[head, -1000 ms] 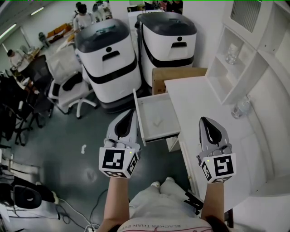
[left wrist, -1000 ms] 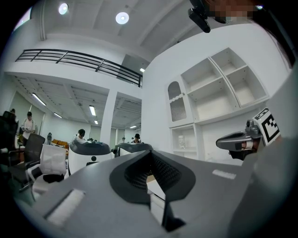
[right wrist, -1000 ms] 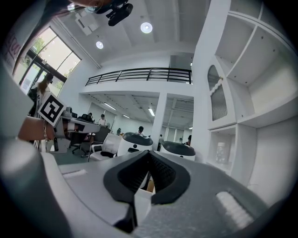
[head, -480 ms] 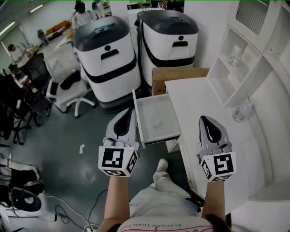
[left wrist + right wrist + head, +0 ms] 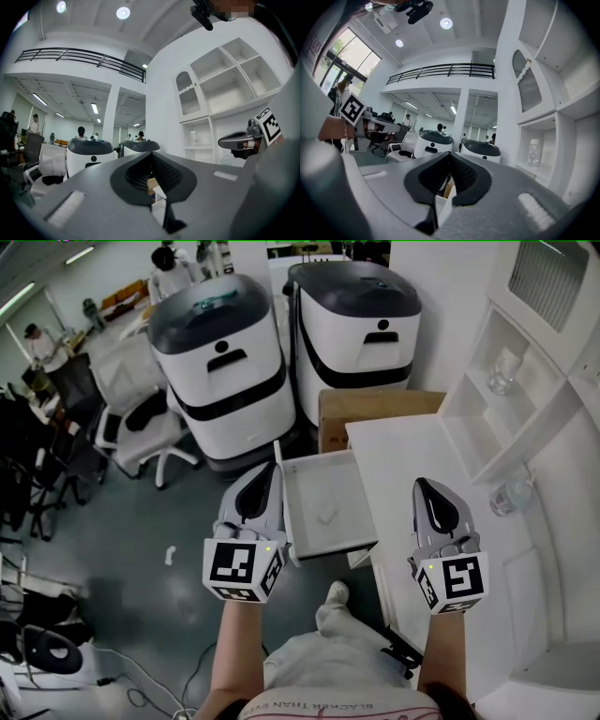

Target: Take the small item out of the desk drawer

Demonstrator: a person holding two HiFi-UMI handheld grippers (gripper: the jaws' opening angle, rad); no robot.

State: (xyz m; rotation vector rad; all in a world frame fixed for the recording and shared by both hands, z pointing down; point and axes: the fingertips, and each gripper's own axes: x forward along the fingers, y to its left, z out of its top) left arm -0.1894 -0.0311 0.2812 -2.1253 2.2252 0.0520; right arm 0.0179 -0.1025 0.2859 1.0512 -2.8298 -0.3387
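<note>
The white desk drawer stands pulled out from the left side of the desk. A small pale item lies on the drawer's floor. In the head view my left gripper is shut and empty, level, just left of the drawer's left wall. My right gripper is shut and empty too, and hovers over the desk top to the right of the drawer. In the left gripper view the left gripper has its dark pads meeting; in the right gripper view the right gripper looks the same.
Two white-and-dark-grey machines stand beyond the drawer, with a cardboard box beside the desk. An office chair is at the left. A white shelf unit holds a glass; a clear jar stands on the desk.
Both grippers have moved forward together, so the drawer and desk now sit a little closer to them. One foot has stepped forward below. The jaws have stayed shut.
</note>
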